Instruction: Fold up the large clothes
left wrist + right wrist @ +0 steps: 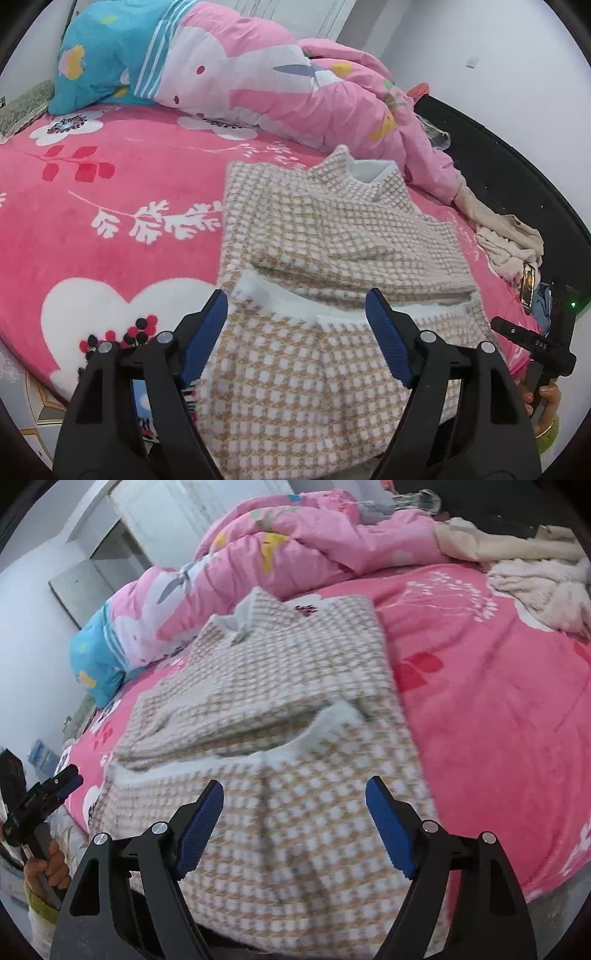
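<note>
A beige-and-white checked woven garment with a white fleecy lining (325,236) lies spread on a round bed covered by a pink plush blanket printed with white flowers and hearts (110,221). The garment's near part has been turned up over itself, so a strip of the white lining shows along the folded edge, and its near end hangs over the edge of the bed toward the cameras. At the far end its collar stands up, with white lining showing inside.

The left gripper (295,328), black with blue ribbed pads, hangs over the near part of the garment with its jaws standing wide apart; the cloth lies below and between the pads, and neither pad seems to press on it. The right gripper (294,812), of the same make, is likewise spread wide above the near fold, nothing pinched in it, though the right wrist view is somewhat blurred there.

Behind the garment lies a crumpled pink quilt with a cartoon print (266,74), and beside it a turquoise flowered pillow (99,62). A heap of cream cloth (506,240) sits at the bed's edge, touching the quilt's end. A hand (48,864) grips the left gripper's handle at the edge of the right wrist view
</note>
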{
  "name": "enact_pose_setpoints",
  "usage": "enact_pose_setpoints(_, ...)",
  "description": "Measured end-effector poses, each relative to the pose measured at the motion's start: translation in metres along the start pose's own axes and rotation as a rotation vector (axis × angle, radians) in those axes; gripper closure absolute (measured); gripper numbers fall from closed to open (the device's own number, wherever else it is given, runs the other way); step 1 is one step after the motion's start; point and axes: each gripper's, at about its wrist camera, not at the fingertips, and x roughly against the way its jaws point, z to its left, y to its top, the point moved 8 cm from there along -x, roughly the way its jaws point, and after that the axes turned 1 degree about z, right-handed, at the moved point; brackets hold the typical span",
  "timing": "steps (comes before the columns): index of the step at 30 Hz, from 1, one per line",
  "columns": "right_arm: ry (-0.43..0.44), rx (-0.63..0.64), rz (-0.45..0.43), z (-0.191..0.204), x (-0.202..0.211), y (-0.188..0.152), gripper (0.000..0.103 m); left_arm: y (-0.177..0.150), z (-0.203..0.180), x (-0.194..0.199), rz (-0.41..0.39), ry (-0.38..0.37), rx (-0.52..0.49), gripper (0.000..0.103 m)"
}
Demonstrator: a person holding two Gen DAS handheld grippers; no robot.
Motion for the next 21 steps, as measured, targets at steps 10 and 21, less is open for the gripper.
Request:
enact_pose_setpoints(10,0.008,0.075,0.019,0.026,-0.005,-0.006,0.026,-0.007,-0.013,-0.007,0.027,0.014,-0.042,0.029)
enact_pose_setpoints(21,0.013,0.059,0.037,0.023,-0.008,-0.009,0.026,-0.009,-0.006,-0.009,0.034,0.021,-0.031,0.029)
